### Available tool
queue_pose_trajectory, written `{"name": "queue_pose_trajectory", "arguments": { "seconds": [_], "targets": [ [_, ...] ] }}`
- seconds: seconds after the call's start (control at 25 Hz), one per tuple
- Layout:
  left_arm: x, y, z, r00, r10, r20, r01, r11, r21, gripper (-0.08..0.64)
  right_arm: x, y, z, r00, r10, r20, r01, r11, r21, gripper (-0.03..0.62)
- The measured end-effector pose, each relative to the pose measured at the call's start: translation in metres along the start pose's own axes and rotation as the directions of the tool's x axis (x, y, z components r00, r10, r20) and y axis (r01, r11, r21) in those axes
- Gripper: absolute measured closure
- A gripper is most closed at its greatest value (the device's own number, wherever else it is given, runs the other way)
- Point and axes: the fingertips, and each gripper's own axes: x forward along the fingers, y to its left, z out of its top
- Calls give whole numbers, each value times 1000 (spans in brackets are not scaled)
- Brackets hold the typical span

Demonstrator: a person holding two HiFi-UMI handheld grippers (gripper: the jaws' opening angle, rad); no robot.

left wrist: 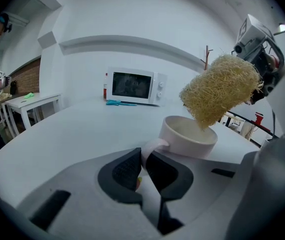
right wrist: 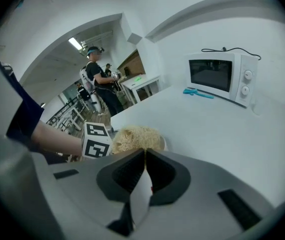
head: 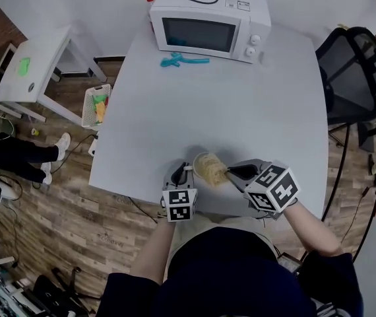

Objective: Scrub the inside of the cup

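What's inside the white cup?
The lower end of the straw-coloured scrubber pokes into the cup. The inner wall looks bare; the bottom is hidden behind the rim.

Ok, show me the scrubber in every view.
Head view: scrubber low, just right of centre.
Left gripper view: scrubber upper right, above the cup.
Right gripper view: scrubber just below centre.
Shared landmark: the microwave, top centre, left of centre, upper right.
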Motion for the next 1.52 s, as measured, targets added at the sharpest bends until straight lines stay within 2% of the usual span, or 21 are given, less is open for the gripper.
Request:
{"name": "queue_pose_trajectory", "arguments": {
  "seconds": [0.12,0.24,0.44,0.92,1.32,1.52],
  "targets": [
    [1,-1,1,1000,-5,-1,5,1000,9,520,5,-1,3,995,27,-95,-31,999,-35,560],
    [0,-3,0,1000,-15,-10,15,1000,9,520,11,-1,4,982,63,-179,-69,997,-26,560],
    [-1,-5,0,1000,-28,-15,28,1000,10,520,21,-5,5,961,56,-271,-66,997,-29,560],
    [-1,-5,-2,999,-30,-33,30,999,20,520,48,-21,-2,889,116,-444,-78,992,103,560],
    [1,-7,-8,997,-54,-47,56,998,30,519,73,-27,-7,839,27,-543,-51,998,-28,560],
    [2,-7,-9,997,-58,-49,59,998,31,519,82,-30,-8,822,8,-569,-47,997,-54,561]
  ]
}}
